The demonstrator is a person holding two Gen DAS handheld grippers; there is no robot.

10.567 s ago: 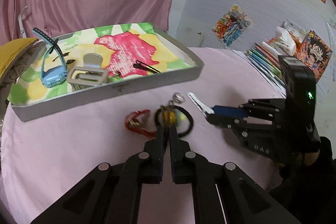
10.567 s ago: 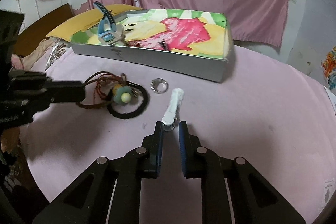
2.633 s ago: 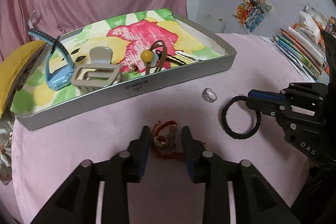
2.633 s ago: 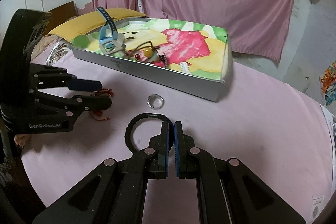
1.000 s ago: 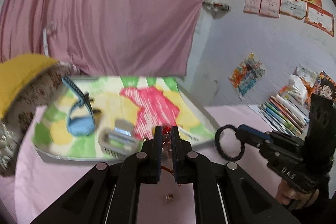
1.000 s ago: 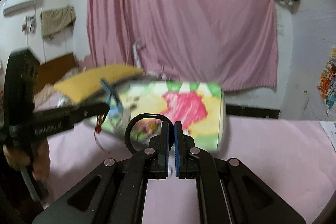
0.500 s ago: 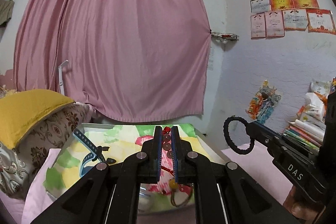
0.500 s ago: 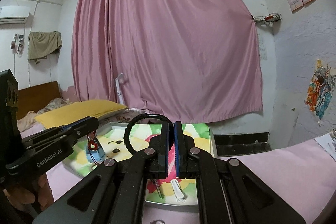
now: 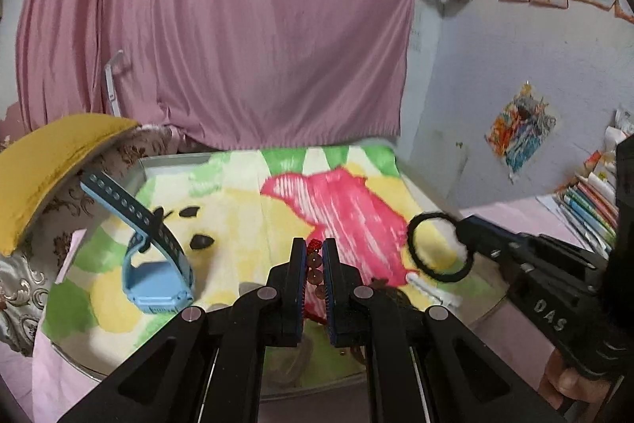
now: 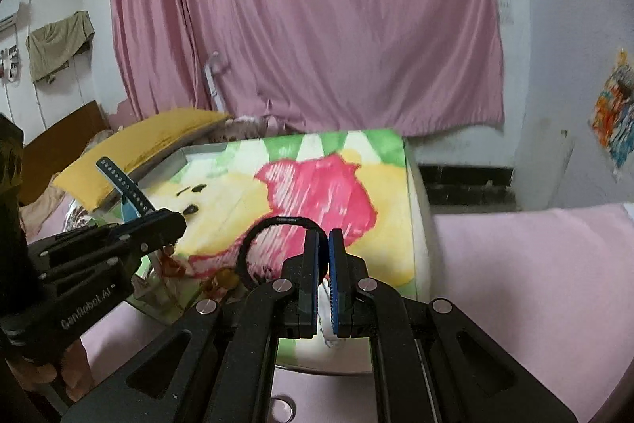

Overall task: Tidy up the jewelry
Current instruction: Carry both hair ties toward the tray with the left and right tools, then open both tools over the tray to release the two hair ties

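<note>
1. Your left gripper (image 9: 314,258) is clamped on the red beaded bracelet (image 9: 314,266), right at lower centre of the left wrist view, hanging above the colourful tray (image 9: 166,161).
2. Your right gripper (image 10: 324,244) is pinched shut on the black hair tie (image 10: 253,244); its loop stands out to the left of the jaws, over the tray's pink patch.
3. Already in the tray: the blue watch (image 9: 152,278) at lower left, a white hair clip (image 9: 434,290) at lower right, and more pieces half hidden behind your fingers.
4. Left to do, by my read: release both pieces into the tray.
5. One silver ring (image 10: 283,408) sits on the pink tablecloth (image 10: 535,284) at the bottom edge of the right wrist view, outside the tray. That looks like the last one.
</note>
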